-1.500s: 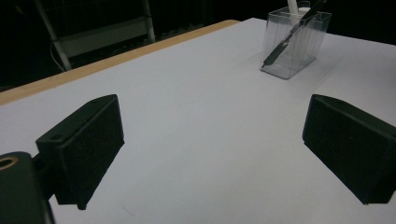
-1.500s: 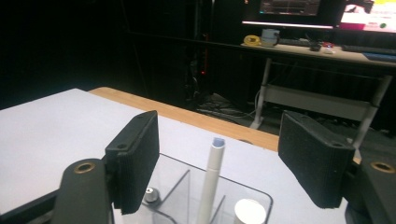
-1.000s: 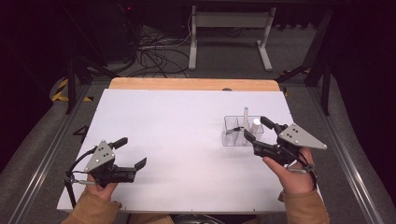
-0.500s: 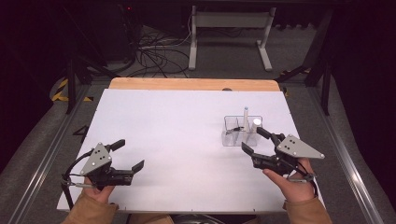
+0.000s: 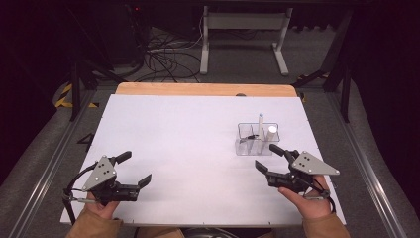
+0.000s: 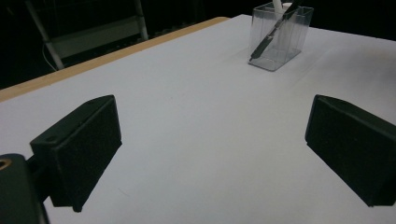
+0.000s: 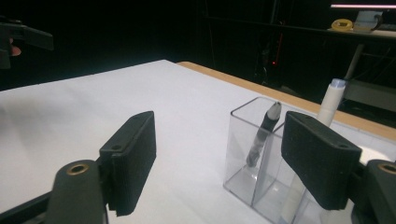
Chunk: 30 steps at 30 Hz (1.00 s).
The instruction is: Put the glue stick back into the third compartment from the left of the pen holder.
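Since before, right gripper point(image 5: 268, 157) has drawn back from the clear holder point(image 5: 256, 141), jaws apart and empty. Left gripper point(image 5: 134, 169) rests apart too; line up squarely before reaching for a pen point(image 7: 261, 133)

We see our right gripper point(image 7: 217, 158) with its two black jaws standing apart, nothing between them. Just beyond the right-hand jaw stands a clear divided holder point(image 7: 243, 163); a dark pen point(image 7: 261, 135) leans in its near compartment, a white marker point(image 7: 330, 100) rising behind that jaw.
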Available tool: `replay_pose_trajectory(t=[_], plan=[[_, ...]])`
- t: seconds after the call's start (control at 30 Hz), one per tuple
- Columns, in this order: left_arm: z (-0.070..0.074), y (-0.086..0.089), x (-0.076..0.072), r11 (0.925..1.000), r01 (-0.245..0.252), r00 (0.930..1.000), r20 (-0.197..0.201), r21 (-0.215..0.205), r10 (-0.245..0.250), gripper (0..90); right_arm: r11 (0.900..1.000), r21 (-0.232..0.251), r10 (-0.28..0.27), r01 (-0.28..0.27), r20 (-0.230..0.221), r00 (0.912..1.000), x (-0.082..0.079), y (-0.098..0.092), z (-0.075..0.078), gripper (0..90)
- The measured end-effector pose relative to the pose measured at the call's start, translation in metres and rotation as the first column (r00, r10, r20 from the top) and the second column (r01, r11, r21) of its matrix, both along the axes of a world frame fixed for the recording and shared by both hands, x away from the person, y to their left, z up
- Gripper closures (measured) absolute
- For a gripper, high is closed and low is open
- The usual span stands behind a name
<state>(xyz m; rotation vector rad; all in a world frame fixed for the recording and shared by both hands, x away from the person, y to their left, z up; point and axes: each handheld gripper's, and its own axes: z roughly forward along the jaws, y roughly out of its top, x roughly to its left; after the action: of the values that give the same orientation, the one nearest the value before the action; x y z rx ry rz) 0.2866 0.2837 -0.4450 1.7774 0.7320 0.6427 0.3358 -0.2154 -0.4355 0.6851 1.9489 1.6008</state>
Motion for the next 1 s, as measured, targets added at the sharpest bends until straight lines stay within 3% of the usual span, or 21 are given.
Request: replay_pose_trajectory(t=[0.37, 0.67, 1.0], plan=[[-0.004, 0.003, -0.003, 1.0, -0.005, 1.0, 0.008, -0.004, 0.005, 4.0, 1.0, -0.012, 0.0, -0.001, -0.035, 0.9994, 0.001, -0.001, -0.024, 27.2], [-0.009, 0.006, -0.002, 0.9997, -0.024, 0.9989, 0.04, -0.001, 0.024, 3.7, 1.0, -0.019, -0.008, 0.007, -0.046, 0.9989, 0.003, -0.004, -0.044, 28.8], [-0.014, 0.006, -0.001, 0.9999, -0.012, 0.9993, 0.035, -0.003, 0.012, 3.2, 1.0, -0.01, -0.014, 0.014, -0.056, 0.9983, 0.005, -0.003, -0.059, 29.2]])
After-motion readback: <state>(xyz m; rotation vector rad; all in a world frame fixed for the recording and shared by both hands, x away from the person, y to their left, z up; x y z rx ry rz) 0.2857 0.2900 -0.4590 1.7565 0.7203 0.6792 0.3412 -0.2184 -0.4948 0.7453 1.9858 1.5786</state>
